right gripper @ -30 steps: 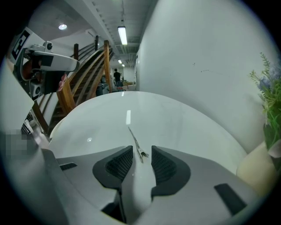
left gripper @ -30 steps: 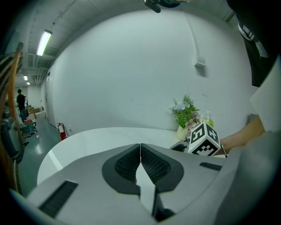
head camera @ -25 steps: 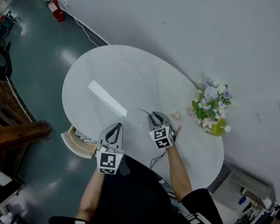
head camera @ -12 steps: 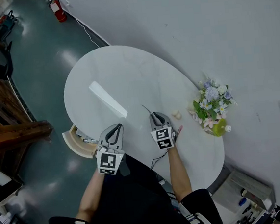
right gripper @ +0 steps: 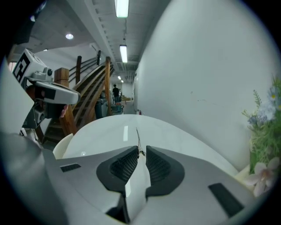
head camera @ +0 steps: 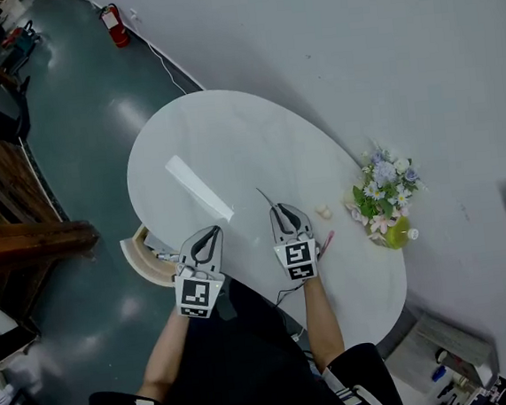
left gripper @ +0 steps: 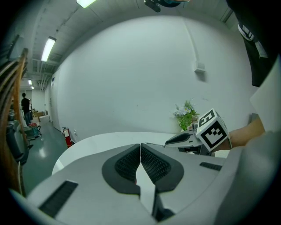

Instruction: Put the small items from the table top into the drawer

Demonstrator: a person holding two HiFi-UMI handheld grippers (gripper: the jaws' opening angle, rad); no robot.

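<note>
Head view shows you the cream curved drawer point(head camera: 139, 255) standing open at the left edge of the white oval table point(head camera: 229, 137). A few small things lie in it, too small to tell. Your left gripper point(head camera: 209, 232) is beside the drawer, its fingers together on nothing. Your right gripper point(head camera: 277, 208) has just been closing its jaws, and they pinch a thin dark wire-like item point(head camera: 264, 196) above the table. The yellow-green vase point(head camera: 396, 230) holds pale flowers point(head camera: 381, 180).
</note>
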